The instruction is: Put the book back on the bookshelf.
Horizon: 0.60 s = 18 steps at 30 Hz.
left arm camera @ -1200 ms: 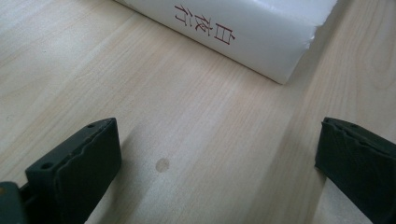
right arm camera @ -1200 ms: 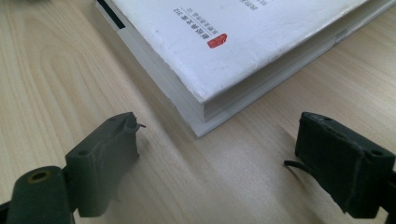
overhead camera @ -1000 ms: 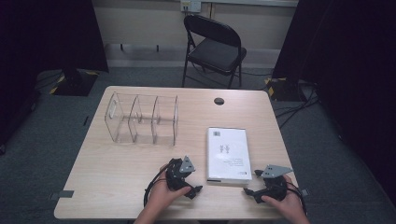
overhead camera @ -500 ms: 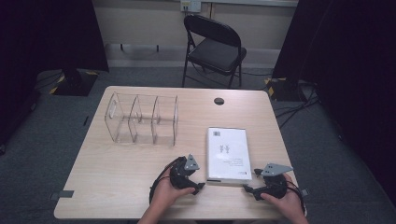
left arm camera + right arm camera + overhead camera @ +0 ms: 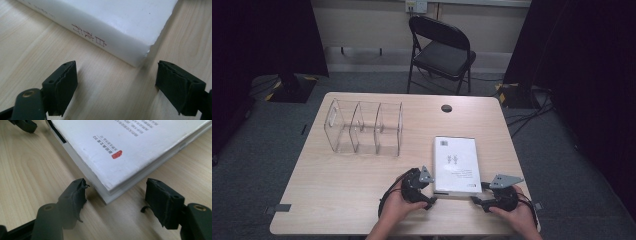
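Both grippers have edged in toward the white book (image 5: 456, 164), which lies flat on the worktop (image 5: 337, 185) near the person's edge. Left gripper (image 5: 430, 201) sits at its near left corner, right gripper (image 5: 476, 200) at its near right corner. Each is wide open, holding nothing, with a book corner between its jaws.

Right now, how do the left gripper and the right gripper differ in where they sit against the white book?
The left gripper sits at the near left corner of the white paperback book, by its spine; the right gripper sits at the near right corner, by its page edges. In its own view, the right gripper's jaws straddle the corner; the left gripper's stand just short of it. Both are open, low over the light wooden table.
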Each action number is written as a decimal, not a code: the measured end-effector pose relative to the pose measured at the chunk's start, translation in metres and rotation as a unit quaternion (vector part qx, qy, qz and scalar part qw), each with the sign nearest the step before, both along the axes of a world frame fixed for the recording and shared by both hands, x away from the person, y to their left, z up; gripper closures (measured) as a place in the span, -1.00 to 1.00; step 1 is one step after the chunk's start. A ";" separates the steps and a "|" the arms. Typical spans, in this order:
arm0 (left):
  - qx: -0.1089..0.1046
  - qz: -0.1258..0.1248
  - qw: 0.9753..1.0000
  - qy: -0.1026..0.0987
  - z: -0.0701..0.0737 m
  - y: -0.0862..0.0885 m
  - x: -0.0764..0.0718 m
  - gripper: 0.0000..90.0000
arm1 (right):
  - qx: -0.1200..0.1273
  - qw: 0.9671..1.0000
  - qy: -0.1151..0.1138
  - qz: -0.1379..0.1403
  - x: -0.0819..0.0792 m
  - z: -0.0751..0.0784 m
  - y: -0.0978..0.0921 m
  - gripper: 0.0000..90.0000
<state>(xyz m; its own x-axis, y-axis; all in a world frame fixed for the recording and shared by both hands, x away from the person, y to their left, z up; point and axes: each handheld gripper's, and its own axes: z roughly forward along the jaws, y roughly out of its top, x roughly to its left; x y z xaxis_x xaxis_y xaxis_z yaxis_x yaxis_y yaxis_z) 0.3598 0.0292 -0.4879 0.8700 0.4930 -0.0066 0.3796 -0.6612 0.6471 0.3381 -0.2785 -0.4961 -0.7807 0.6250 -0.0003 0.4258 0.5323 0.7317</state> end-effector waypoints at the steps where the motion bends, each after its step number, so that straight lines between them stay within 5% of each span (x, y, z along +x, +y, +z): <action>1: 0.008 -0.002 1.000 -0.003 0.000 -0.001 0.000 -0.62 | 0.003 1.000 0.000 -0.004 0.000 -0.001 0.001 -0.31; 5: 0.006 0.000 1.000 -0.008 0.000 -0.005 0.002 -0.60 | 0.004 1.000 0.003 -0.001 0.001 0.002 0.005 0.10; 18: -0.001 -0.003 1.000 -0.009 -0.001 -0.011 0.005 -0.59 | 0.017 1.000 0.021 -0.013 0.004 0.004 0.004 0.26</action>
<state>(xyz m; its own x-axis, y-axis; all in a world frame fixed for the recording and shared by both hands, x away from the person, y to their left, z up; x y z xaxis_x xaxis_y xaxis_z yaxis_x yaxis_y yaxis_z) 0.3643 0.0180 -0.4887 0.8727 0.4883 0.0085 0.3642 -0.6623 0.6548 0.3416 -0.2743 -0.4922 -0.7633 0.6438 0.0541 0.4703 0.4962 0.7297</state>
